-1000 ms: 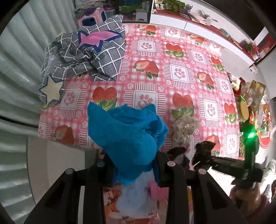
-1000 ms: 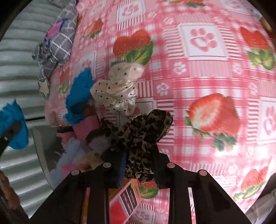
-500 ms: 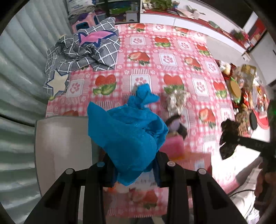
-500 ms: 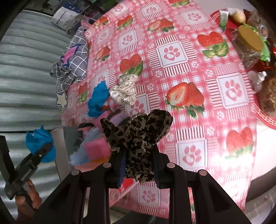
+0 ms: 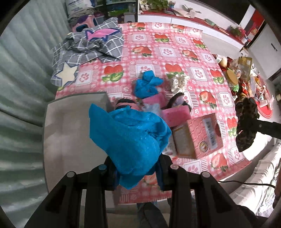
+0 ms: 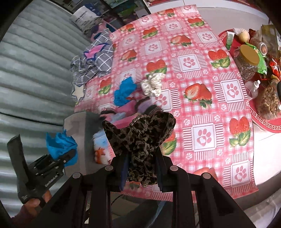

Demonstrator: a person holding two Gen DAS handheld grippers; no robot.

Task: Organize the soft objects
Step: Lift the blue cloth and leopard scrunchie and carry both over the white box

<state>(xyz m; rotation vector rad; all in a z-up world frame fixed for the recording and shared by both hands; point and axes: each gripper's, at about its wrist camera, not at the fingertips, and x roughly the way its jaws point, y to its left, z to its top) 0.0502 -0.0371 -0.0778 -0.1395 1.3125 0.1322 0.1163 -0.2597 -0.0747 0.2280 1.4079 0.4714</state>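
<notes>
while each gripper (image 5: 137,168) (image 6: 140,168) clamps a scrunchie, blue (image 5: 130,136) and leopard-print (image 6: 140,140), loose fabric could slip free above the table (image 6: 202,98).

A desk (image 5: 175,43) fills the middle of the room; it is covered with a pink checked cloth (image 6: 202,98) printed with strawberries and paw marks. On its left side runs a grey-green corrugated wall (image 5: 21,87). Behind the far end of the desk stands a long white counter with a red top (image 5: 184,17), and a green plant (image 5: 158,3) is on it. Near the far left corner there is a pink stool (image 5: 82,26) with a white sack (image 6: 84,15) lying above it. A white sofa or cushion (image 5: 260,184) shows at the lower right. The light is bright and even.
</notes>
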